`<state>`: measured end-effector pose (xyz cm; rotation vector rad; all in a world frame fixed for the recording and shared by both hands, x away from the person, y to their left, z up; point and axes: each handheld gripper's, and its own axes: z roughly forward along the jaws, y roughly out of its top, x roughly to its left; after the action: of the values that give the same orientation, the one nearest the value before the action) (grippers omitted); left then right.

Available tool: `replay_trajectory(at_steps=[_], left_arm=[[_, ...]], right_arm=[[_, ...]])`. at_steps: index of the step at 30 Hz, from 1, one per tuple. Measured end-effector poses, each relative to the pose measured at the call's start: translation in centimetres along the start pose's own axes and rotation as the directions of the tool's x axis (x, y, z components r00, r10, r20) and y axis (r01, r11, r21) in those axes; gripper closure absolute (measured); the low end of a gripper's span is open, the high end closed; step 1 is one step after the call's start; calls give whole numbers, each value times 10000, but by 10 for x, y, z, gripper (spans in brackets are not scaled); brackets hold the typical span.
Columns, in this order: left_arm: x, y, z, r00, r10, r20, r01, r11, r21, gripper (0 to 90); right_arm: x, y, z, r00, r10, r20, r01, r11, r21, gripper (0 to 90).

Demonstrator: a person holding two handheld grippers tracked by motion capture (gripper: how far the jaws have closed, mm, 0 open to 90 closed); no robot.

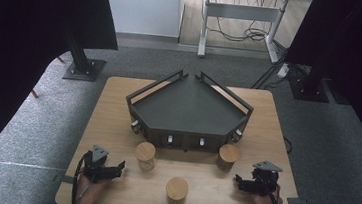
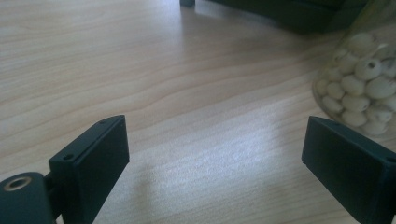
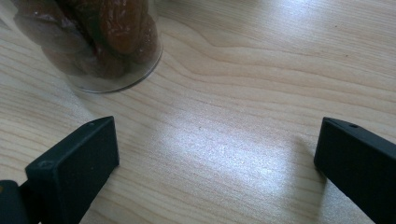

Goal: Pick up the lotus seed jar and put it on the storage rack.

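Near the table's [image 1: 116, 126] front edge, both grippers gape empty: left gripper [image 1: 118, 169] beside the bead jar [image 2: 362, 81], right gripper [image 1: 238, 182] near the dried-fruit jar [image 3: 100, 39]; the high view shows 3 lidded jars.

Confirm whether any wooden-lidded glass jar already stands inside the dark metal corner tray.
No: the dark metal corner tray holds nothing, and all three wooden-lidded glass jars stand on the table.

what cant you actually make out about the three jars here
- Middle jar, high view: its wooden lid hides the contents.
- Left jar, left gripper view: cut off by the right and top edges; lid unseen.
- Right jar, right gripper view: cut off by the top edge; brown contents too blurred to identify.
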<state>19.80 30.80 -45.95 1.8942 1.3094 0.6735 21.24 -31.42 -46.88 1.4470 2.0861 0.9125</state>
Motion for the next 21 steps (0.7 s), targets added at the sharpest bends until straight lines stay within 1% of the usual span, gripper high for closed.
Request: replay_trajectory(at_steps=[3,4,5,7,12,21], left_arm=[[1,-2,-3,10000,-33,33,34,9997,-238,74],[1,-3,-5,10000,-56,49,58,9992,-407,74],[1,-3,-5,10000,-56,49,58,9992,-407,74],[2,-5,-8,10000,-75,66,78,9982,-596,74],[3,-8,-14,9998,-126,139,140,9939,-1095,75],[2,-9,-19,9999,-89,96,102,9894,-1452,75]], right_arm=[[0,0,0,10000,1,-1,-1,10000,-1,0],[0,0,0,10000,0,0,0,10000,-2,0],[0,0,0,10000,0,0,0,10000,-1,0],[0,0,0,10000,0,0,0,10000,-1,0],[0,0,0,10000,0,1,0,10000,-1,0],[0,0,0,10000,5,4,-5,10000,-1,0]])
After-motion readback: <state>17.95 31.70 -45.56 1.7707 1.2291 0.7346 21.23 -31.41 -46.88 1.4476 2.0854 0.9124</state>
